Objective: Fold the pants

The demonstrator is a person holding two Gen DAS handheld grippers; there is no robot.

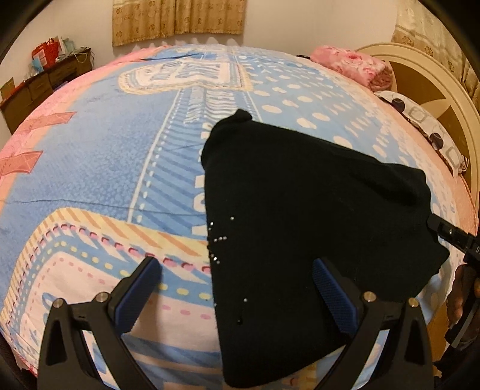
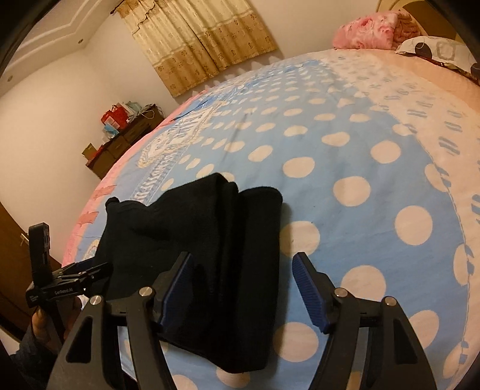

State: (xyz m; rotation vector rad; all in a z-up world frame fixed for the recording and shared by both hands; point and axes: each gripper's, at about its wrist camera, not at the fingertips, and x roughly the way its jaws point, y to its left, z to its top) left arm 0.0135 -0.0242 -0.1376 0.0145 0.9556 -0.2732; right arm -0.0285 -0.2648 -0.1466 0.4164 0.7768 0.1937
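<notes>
The black pants [image 1: 300, 216] are seen lying folded into a thick bundle on the bed [image 1: 99, 168], near its closest edge; the nearest part of the bundle reaches that edge in the left wrist view. A wide stretch of patterned blue bedspread is left open beyond and to the left of the pants in the left wrist view; in the right wrist view the dotted blue area [image 2: 375, 186] to the right of the bundle is likewise uncovered. The far side of the bed is bounded by a pink blanket [image 1: 351, 64], a spotted pillow [image 1: 429, 126] and a cream headboard [image 1: 435, 78]; a curtain [image 1: 180, 21] and a dark cabinet [image 1: 39, 87] with bags on it are seen along the far wall.

The left tongs [image 1: 237, 291] are held released, jaws wide apart; the left edge of the pants passes between them, the right finger [image 1: 336, 294] being over the black cloth and the left finger [image 1: 135, 294] over the bare bedspread. The right tongs [image 2: 243, 291] are also held released, jaws apart; the stacked folds of the pants [image 2: 210, 255] lie between and beyond the fingers, nearer the left pad [image 2: 177, 297], while the right pad [image 2: 309, 294] is over the dotted bedspread. Whether either pad is touching the cloth cannot be told.
</notes>
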